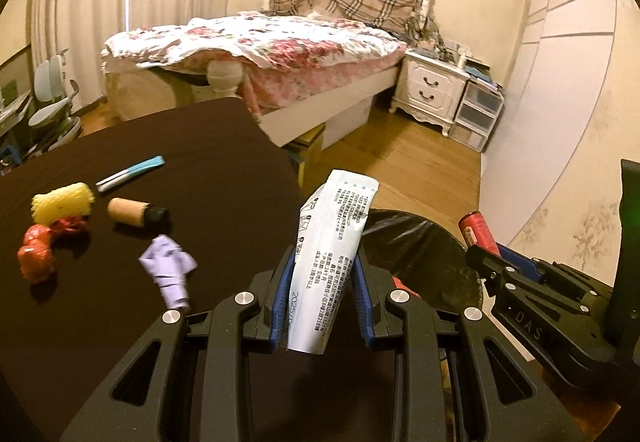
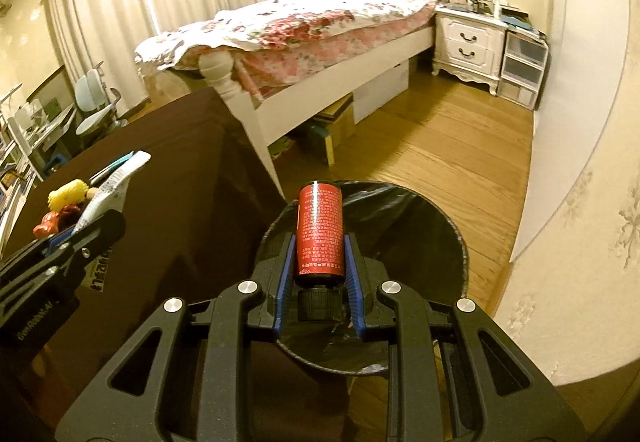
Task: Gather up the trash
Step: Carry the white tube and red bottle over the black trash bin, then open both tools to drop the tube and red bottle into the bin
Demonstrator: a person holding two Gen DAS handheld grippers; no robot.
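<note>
Left gripper (image 1: 322,282) grasps a light, soft packet (image 1: 332,242) mid-length; right gripper (image 2: 319,270) clenches a stiff, slippery bottle (image 2: 319,232), frame center.

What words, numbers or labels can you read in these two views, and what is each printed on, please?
"2025/0…", cut off: white packet.
"DAS": right gripper body.
Packet's other print: too small to read.
Red bottle print: too small.
Left gripper lettering: blurred.
</note>
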